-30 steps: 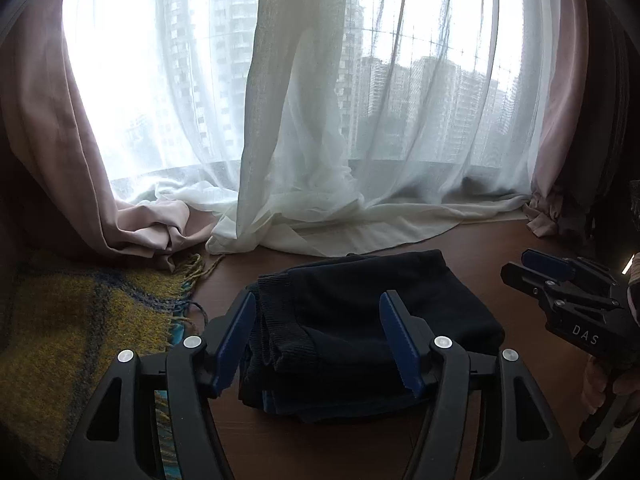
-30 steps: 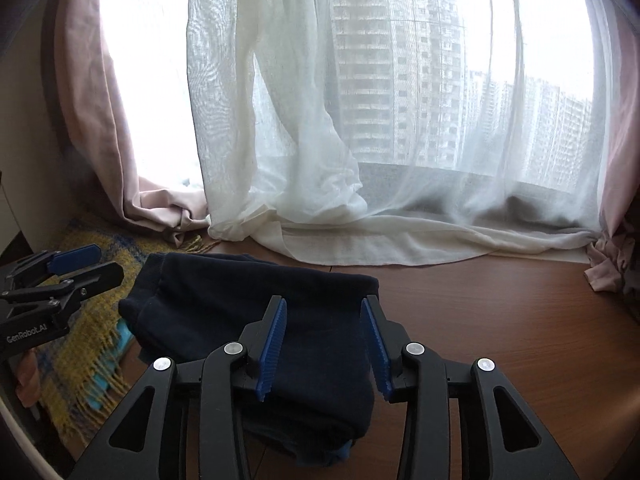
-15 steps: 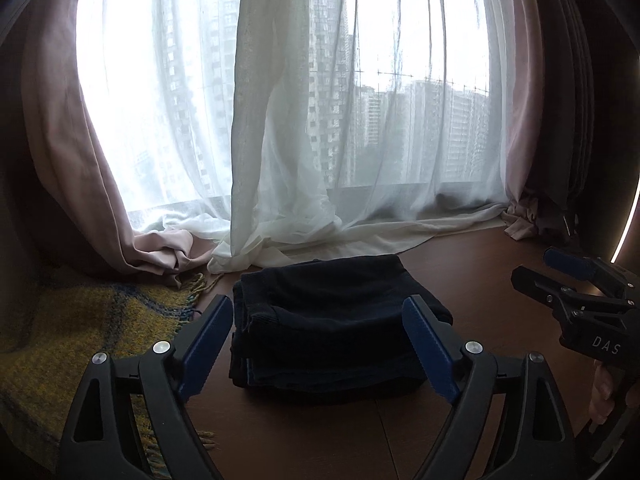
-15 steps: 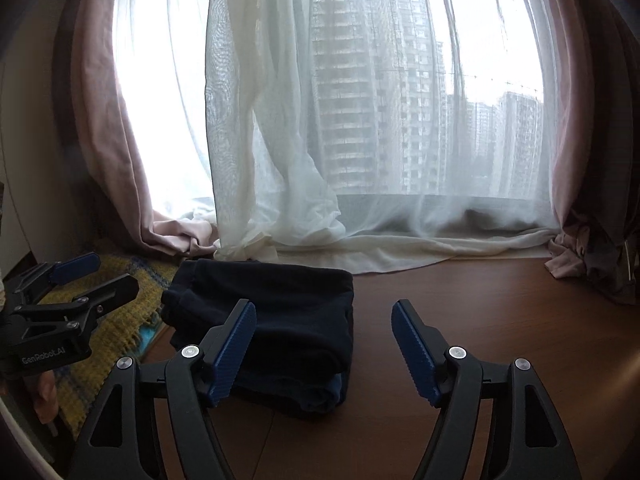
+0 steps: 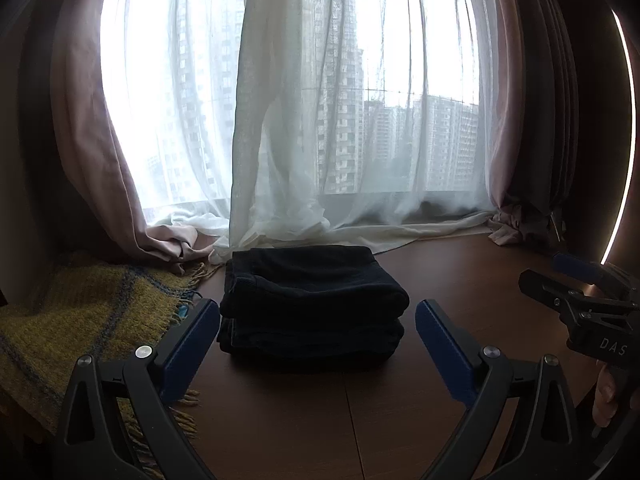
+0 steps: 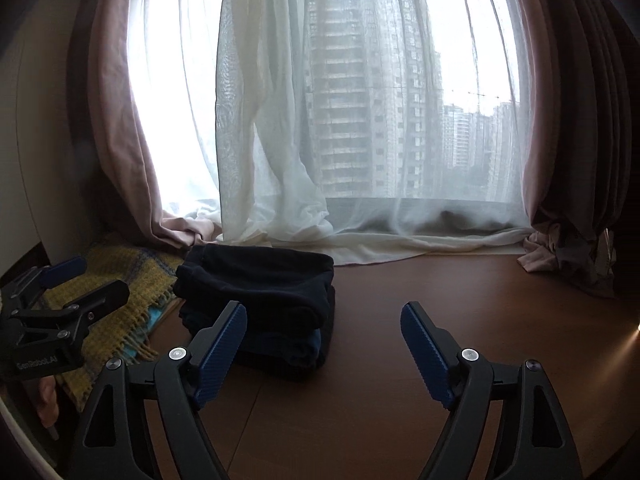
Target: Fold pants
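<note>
The dark navy pants (image 5: 312,304) lie folded in a compact stack on the brown wooden table (image 5: 460,280). They also show in the right wrist view (image 6: 260,300), left of centre. My left gripper (image 5: 318,344) is open and empty, just in front of the stack, not touching it. My right gripper (image 6: 324,344) is open and empty, to the right of and in front of the stack. Each gripper shows in the other's view: the right one (image 5: 568,284) at the right edge, the left one (image 6: 72,284) at the left edge.
A yellow plaid blanket (image 5: 80,320) with fringe lies left of the pants. White sheer curtains (image 5: 320,140) and pink drapes (image 5: 92,160) hang along the window behind, pooling on the table's far edge. Bare wood lies to the right (image 6: 480,300).
Both grippers have opened wide and pulled back from the folded pants, which they were close over a second ago. The stack stays put on the table.
</note>
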The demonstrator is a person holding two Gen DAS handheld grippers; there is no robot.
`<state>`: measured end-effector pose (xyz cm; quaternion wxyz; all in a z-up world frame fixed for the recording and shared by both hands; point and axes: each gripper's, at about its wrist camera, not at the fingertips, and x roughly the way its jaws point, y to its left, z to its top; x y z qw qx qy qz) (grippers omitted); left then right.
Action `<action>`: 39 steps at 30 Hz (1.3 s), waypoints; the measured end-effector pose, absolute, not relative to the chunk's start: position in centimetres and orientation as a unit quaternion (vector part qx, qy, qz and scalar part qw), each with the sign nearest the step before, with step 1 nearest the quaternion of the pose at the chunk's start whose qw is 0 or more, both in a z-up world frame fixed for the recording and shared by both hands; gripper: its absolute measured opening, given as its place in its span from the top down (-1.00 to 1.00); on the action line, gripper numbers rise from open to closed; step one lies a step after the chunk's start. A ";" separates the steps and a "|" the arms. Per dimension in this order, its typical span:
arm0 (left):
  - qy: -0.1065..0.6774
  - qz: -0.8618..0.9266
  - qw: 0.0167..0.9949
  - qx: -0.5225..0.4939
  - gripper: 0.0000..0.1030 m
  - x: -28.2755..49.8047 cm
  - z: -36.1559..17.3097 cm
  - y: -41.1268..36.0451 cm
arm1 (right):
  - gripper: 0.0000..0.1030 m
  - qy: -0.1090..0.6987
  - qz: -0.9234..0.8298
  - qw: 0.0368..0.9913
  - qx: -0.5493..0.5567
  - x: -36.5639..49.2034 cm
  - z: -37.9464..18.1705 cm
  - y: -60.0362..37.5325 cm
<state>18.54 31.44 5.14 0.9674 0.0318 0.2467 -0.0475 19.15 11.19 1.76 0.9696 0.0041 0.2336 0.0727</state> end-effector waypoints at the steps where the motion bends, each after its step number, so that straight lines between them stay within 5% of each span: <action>1: 0.246 -0.048 0.968 0.031 -0.94 18.0 5.1 31.2 | -0.56 0.233 0.073 0.970 0.005 18.7 1.8 11.0; 39: 0.253 -0.061 0.965 0.030 -1.00 3.2 4.3 25.0 | -0.56 0.238 0.049 0.970 0.014 3.1 0.6 5.1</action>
